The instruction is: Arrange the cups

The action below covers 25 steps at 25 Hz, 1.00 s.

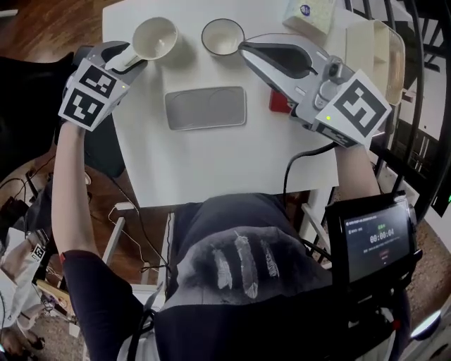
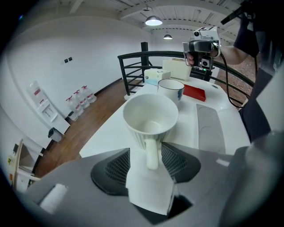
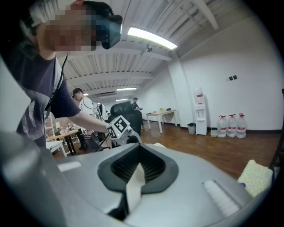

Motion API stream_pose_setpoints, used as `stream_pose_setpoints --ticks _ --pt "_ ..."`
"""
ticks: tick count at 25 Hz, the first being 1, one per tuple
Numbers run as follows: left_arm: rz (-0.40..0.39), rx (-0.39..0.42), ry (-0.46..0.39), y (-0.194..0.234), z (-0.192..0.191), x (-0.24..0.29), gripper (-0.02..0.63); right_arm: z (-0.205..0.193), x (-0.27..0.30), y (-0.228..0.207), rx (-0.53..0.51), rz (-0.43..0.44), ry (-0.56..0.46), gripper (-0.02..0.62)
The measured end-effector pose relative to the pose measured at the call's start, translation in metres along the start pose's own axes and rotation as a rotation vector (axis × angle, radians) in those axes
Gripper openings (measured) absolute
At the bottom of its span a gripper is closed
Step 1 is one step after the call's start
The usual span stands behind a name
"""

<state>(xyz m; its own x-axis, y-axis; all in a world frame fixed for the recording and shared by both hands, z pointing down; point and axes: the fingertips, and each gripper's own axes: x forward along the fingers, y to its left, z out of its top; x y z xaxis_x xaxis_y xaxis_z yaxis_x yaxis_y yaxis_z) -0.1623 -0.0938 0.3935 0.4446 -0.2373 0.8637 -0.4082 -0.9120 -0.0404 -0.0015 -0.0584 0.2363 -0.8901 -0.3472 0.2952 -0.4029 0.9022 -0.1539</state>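
A white ribbed cup (image 1: 156,37) (image 2: 150,119) stands upright on the white table (image 1: 211,162) at the far left. Its handle lies between the pads of my left gripper (image 1: 132,63) (image 2: 148,153); the jaws are open, with a gap on the left side of the handle. To its right stands a second white cup (image 1: 223,37) (image 2: 171,88) with a blue mark. My right gripper (image 1: 244,46) (image 3: 138,166) hovers just right of that cup, shut with nothing between its jaws, and is not touching it.
A grey oval-welled tray (image 1: 205,108) (image 2: 207,128) lies mid-table. A red flat object (image 1: 277,103) (image 2: 194,92) sits under the right gripper. A tissue box (image 1: 308,15) and a cream container (image 1: 377,46) stand at the far right. Railings border the table's far side.
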Motion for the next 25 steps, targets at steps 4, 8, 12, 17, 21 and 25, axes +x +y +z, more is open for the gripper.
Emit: stream_pose_setpoints --ticks 4,8,12,17,21,25 --pt "-0.034 0.066 0.026 -0.006 0.005 -0.003 0.228 0.0 0.002 0.004 -0.007 0.008 0.005 0.005" --pt "-0.088 0.126 0.054 -0.014 0.006 -0.004 0.123 0.002 0.004 0.008 -0.004 0.017 0.012 0.005" --pt "-0.099 0.159 0.037 -0.018 0.007 -0.002 0.06 -0.001 0.004 0.01 0.001 0.022 0.025 0.005" --pt "-0.098 0.19 0.033 -0.02 0.01 0.0 0.052 -0.004 0.003 0.008 0.005 0.021 0.028 0.005" --pt "-0.107 0.126 0.008 -0.022 0.017 -0.001 0.049 -0.004 0.002 0.005 -0.003 0.023 0.02 0.005" --pt "-0.095 0.126 -0.015 -0.024 0.016 0.0 0.048 -0.006 0.002 0.005 0.01 0.022 0.02 0.005"
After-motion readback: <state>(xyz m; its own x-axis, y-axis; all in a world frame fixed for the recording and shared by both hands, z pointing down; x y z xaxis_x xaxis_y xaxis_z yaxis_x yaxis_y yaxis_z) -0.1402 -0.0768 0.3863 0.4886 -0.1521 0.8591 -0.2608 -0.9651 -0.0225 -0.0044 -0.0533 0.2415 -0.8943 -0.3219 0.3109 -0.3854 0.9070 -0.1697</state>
